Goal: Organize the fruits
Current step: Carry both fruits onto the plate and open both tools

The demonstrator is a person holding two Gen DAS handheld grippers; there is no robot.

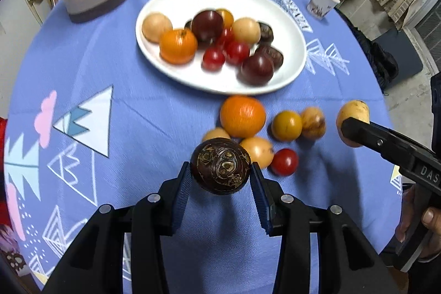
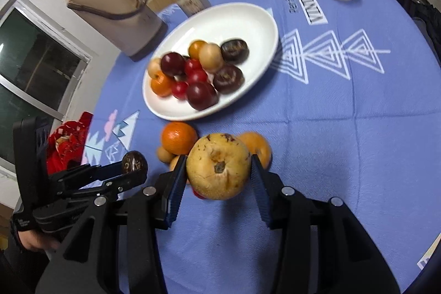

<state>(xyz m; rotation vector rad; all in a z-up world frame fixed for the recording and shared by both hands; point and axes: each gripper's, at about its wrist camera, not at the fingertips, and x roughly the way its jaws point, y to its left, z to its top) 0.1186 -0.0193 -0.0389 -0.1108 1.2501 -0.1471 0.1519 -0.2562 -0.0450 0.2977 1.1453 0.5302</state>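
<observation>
a dark brown fruit is clamped in the left gripper, a yellow pear in the right gripper; both are best carried level to the far white plate.

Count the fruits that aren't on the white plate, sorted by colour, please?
Large round orange fruit: 1
Small round red fruit: 1
Dark brown round fruit, held in the left claw: 1
Yellow-to-tan round fruits: 5, one of them in the right claw
Total: 8
</observation>
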